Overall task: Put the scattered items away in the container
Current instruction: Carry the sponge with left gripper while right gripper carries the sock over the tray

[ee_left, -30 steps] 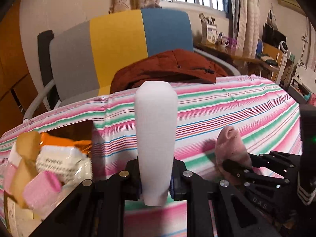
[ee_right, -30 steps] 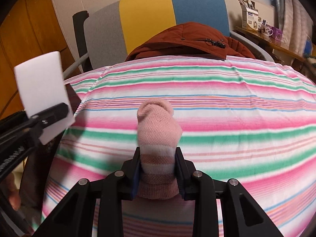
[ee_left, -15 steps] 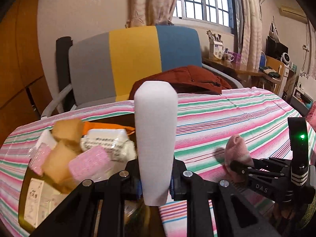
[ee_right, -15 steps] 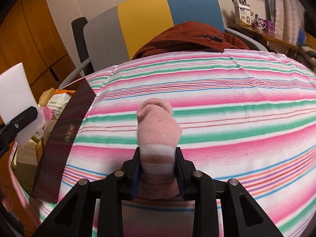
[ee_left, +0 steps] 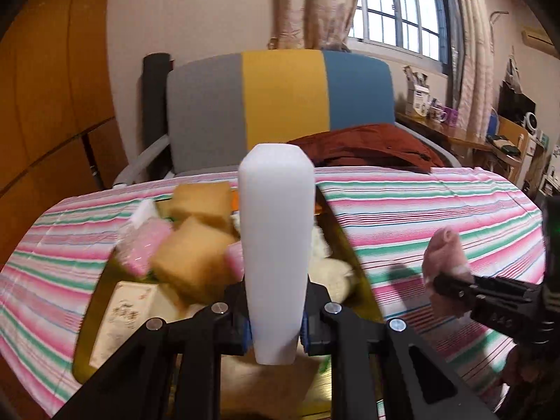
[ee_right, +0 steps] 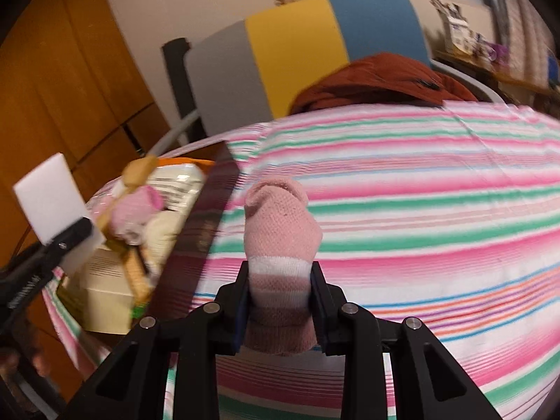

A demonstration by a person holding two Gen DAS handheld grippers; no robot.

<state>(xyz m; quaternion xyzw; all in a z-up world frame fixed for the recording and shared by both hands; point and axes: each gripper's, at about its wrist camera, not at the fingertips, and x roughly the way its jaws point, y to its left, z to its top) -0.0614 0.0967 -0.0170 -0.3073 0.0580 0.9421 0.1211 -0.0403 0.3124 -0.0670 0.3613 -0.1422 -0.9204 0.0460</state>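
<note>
The left gripper is pinching a white foam block above the container, while the right gripper is clamping a pink sock.

I am working in a lived-in home room. A striped cloth in pink, green and white covers the table, and a gray, yellow and blue chair stands behind it with a rust-red jacket on it. Curtains frame a barred window, wood panelling lines the left wall, and a cluttered side desk carries mugs.
</note>
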